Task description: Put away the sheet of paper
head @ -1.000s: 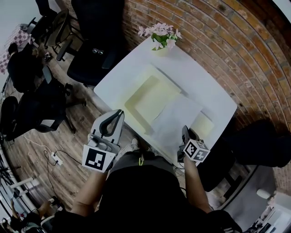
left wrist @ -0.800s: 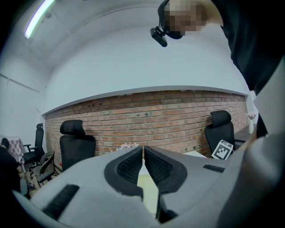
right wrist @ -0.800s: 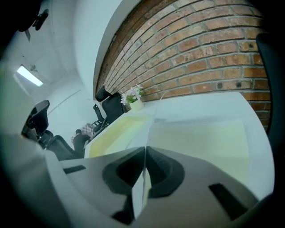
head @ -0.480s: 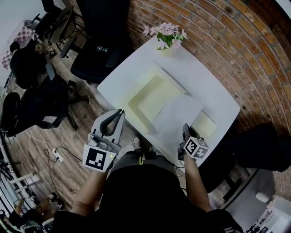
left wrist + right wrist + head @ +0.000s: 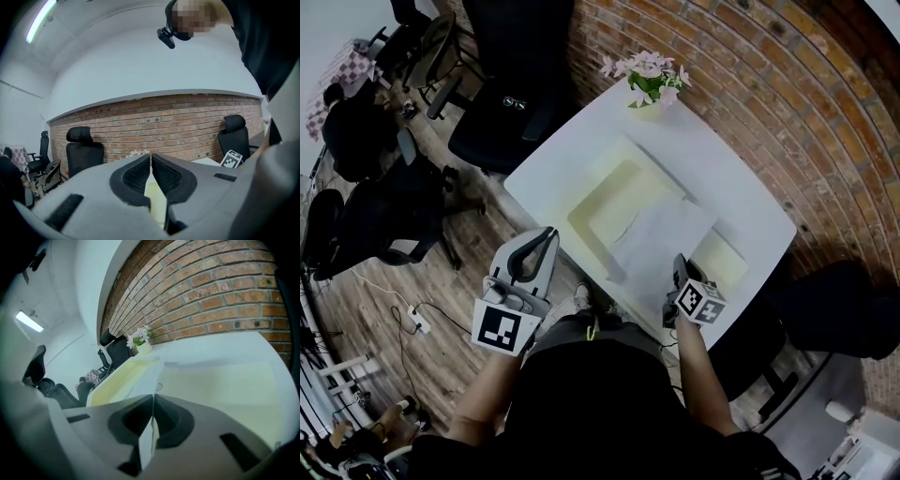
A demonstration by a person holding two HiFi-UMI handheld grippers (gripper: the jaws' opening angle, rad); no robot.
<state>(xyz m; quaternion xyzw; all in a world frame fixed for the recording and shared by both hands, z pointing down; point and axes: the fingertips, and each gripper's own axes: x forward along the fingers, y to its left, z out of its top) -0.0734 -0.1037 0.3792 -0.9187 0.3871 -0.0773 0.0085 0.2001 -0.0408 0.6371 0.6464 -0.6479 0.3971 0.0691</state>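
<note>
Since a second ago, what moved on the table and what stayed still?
The right tongs, shut on the sheet of paper, carried it a little further over the yellow tray. The left tongs stayed shut and empty beside the table; the flowers and the yellow pad did not move.

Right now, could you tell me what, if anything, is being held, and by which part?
The right gripper pinches the white sheet of paper by its near edge; the left gripper holds nothing.
</note>
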